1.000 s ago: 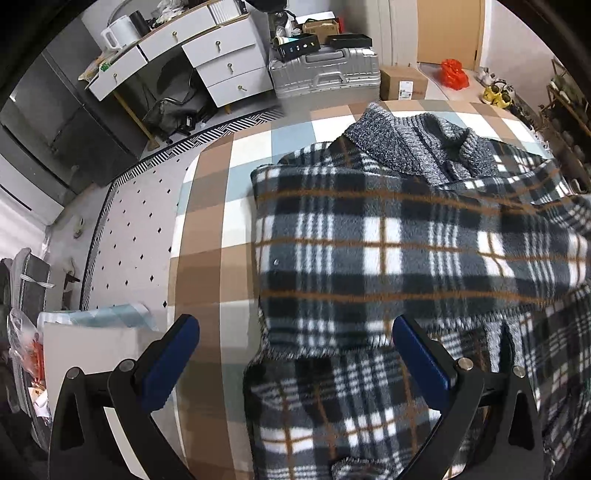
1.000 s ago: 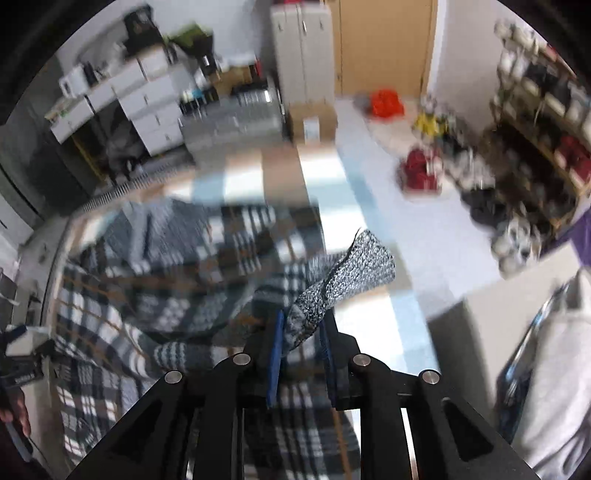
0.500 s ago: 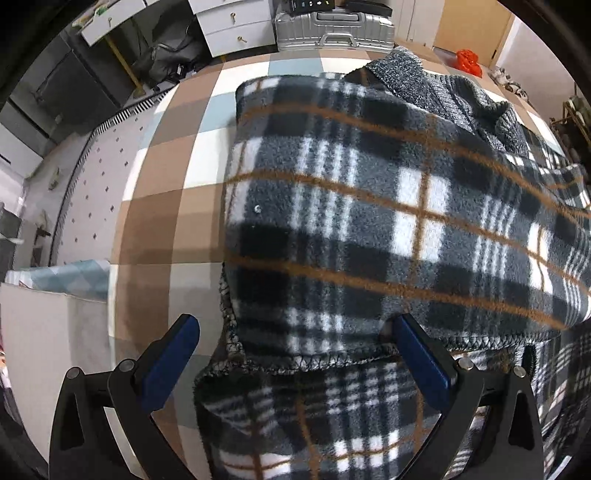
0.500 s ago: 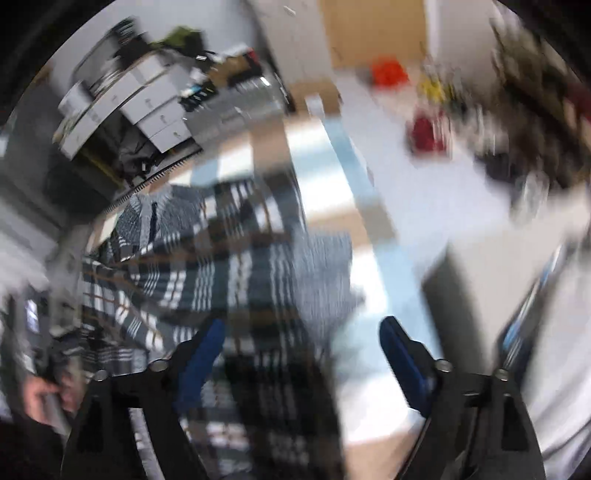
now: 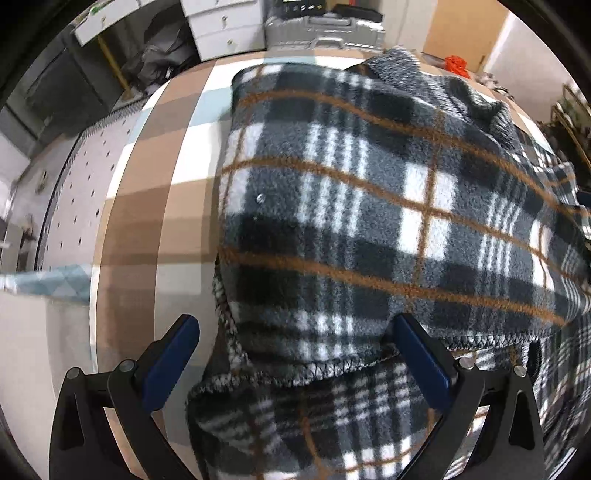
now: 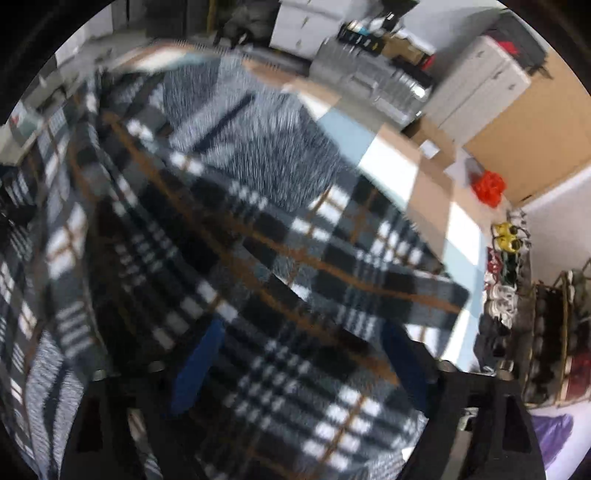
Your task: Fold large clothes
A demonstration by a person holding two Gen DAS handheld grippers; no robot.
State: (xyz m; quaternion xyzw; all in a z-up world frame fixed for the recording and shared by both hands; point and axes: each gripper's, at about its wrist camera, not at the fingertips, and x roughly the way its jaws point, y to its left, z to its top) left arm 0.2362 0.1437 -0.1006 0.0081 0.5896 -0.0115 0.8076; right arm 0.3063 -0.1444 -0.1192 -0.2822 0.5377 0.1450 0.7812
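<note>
A large black, white and grey plaid fleece garment (image 5: 369,206) with orange lines lies partly folded on a brown, white and blue checked cover (image 5: 162,155). Its grey knit part (image 5: 402,66) shows at the far end. My left gripper (image 5: 293,325) hangs open close over the stitched hem (image 5: 325,365) of the top layer, holding nothing. In the blurred right wrist view the same plaid fleece (image 6: 258,258) and grey knit (image 6: 258,147) fill the frame. My right gripper (image 6: 304,332) stands wide with its jaws closing; plaid cloth lies between them and the pads are not pressing on it.
A silver suitcase (image 5: 325,29) and white drawers (image 5: 221,22) stand beyond the far edge of the cover. A dotted rug (image 5: 74,206) lies to the left. On the right are a red object (image 6: 489,186) on the floor and a shoe rack (image 6: 546,321).
The right gripper let go of the grey knit cuff, opened wide, rolled and swung over the plaid cloth. The left gripper sank closer to the folded hem, staying open.
</note>
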